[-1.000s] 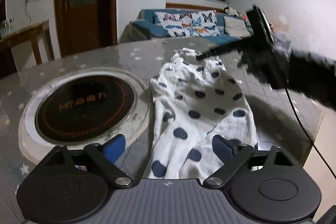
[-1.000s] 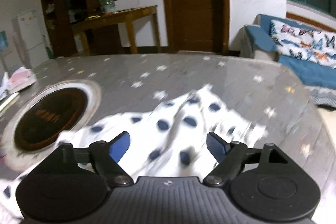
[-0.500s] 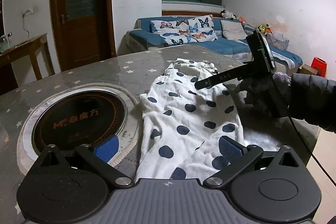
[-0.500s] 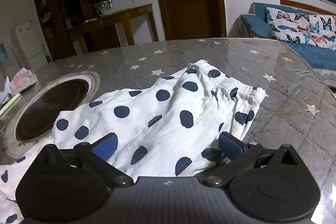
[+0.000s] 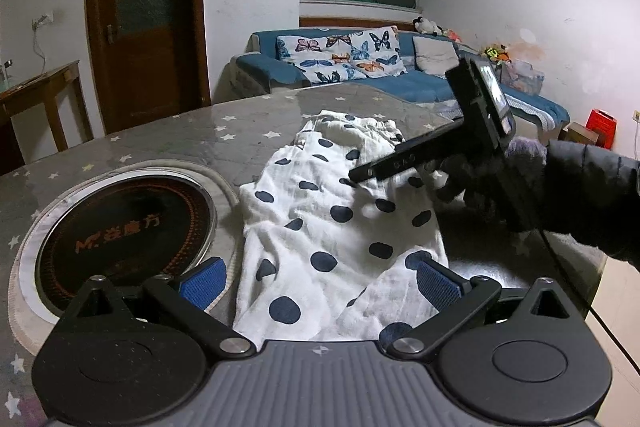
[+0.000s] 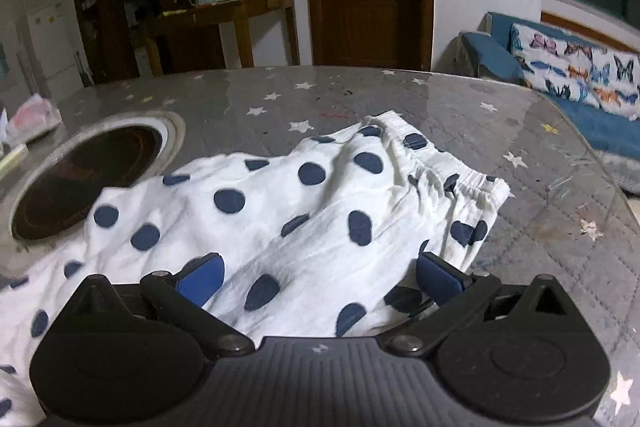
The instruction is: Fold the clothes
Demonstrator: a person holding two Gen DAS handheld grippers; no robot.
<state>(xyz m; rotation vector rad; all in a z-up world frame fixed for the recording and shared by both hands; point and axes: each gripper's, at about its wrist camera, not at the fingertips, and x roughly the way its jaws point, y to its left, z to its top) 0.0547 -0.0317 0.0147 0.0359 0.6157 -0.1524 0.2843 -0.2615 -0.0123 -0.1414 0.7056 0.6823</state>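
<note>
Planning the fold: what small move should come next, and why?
Probably shut the right tongs on the waistband end of the polka-dot shorts. Both tongs are open over the cloth, which lies crumpled on the table; the left tongs sit at the opposite end.

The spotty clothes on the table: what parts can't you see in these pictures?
- Near end of the spotty clothes: in the left wrist view, the left tool body hides it.
- Its lower left part: in the right wrist view, cut off by the edge and the right tool body.
- Underside: hidden against the table, both views.
- Garment type: unclear, crumpled.
</note>
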